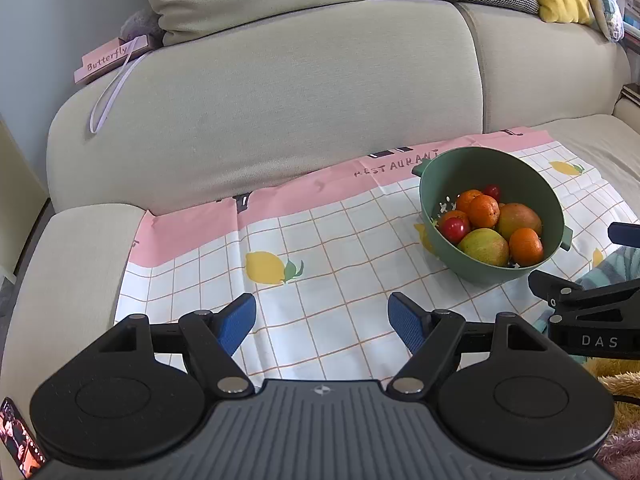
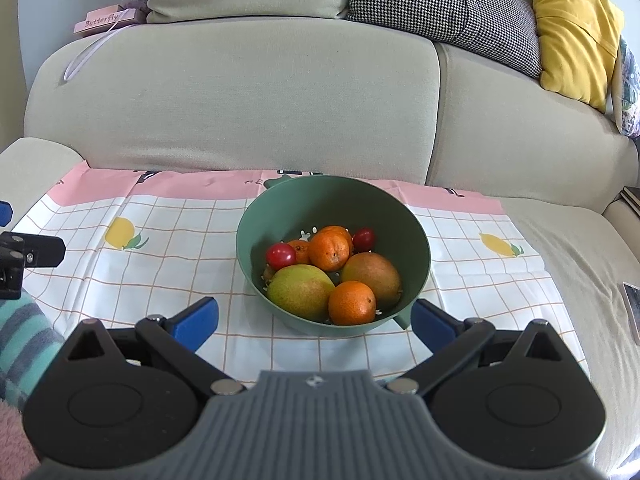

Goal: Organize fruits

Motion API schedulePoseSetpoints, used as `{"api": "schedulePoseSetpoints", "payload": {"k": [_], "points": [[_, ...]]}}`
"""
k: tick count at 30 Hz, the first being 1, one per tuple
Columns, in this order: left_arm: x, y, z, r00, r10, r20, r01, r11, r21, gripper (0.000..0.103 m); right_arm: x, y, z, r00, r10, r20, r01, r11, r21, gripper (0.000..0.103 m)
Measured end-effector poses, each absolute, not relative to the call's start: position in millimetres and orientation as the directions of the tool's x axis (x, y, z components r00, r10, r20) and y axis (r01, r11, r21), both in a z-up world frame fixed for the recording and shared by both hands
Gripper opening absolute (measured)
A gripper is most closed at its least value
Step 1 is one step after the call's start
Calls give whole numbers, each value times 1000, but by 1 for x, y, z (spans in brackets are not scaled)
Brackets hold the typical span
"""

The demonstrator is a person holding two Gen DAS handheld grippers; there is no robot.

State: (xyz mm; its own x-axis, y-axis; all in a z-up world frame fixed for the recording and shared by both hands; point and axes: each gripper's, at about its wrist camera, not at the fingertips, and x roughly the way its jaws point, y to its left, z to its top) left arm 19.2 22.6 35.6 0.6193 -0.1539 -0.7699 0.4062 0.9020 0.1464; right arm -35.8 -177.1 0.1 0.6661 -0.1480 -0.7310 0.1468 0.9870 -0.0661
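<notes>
Beige sofa cushions (image 2: 240, 92) fill the background, with a checked picnic cloth (image 2: 160, 272) spread over the seat, printed with lemons and edged in pink. At the centre of the right wrist view, a green colander bowl (image 2: 256, 216) is seen standing on the cloth, and all the fruit in sight is gathered inside it: two mangoes (image 2: 300, 290), several oranges (image 2: 352, 303) and two small red tomato-like fruits (image 2: 281, 255). No loose fruit is seen on the cloth, so the gathering is judged to be either finished or, if sorting out of the bowl is meant, not yet begun; which of the two cannot be told.

The right gripper (image 2: 316, 320) is held low just before the bowl's near rim, spread wide and grasping nothing. The left gripper (image 1: 322, 320) is held over bare cloth at the lower centre of its own view, likewise spread and empty, with the bowl at its right.

"Butterfly" can be read on a pink box (image 1: 112, 58) at the upper left of the left wrist view, "RESTAURANT" on the cloth's pink border (image 1: 394, 164) behind the bowl, and "DAS" on the body of the right gripper at the right edge of that view. A phone (image 2: 632, 308) is partly seen at the right edge of the right wrist view.
</notes>
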Motion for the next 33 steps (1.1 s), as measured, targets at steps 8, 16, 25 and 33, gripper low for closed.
{"api": "schedulePoseSetpoints", "payload": {"k": [8,16,25,33], "points": [[20,25,36,616,-157,-772,402,905,137,88,-35,-174,-1,660,-145,-738,137,988,-71,99],[20,25,35,614,-156,-774,401,906,136,88,-35,-173,-2,654,-141,-743,130,989,-74,99],[19,26,35,612,-156,-775,400,907,133,88,-35,-174,-4,648,-137,-749,129,989,-69,99],[18,26,34,612,-152,-776,398,907,136,88,-35,-174,-4,648,-137,-749,130,989,-69,99]]}}
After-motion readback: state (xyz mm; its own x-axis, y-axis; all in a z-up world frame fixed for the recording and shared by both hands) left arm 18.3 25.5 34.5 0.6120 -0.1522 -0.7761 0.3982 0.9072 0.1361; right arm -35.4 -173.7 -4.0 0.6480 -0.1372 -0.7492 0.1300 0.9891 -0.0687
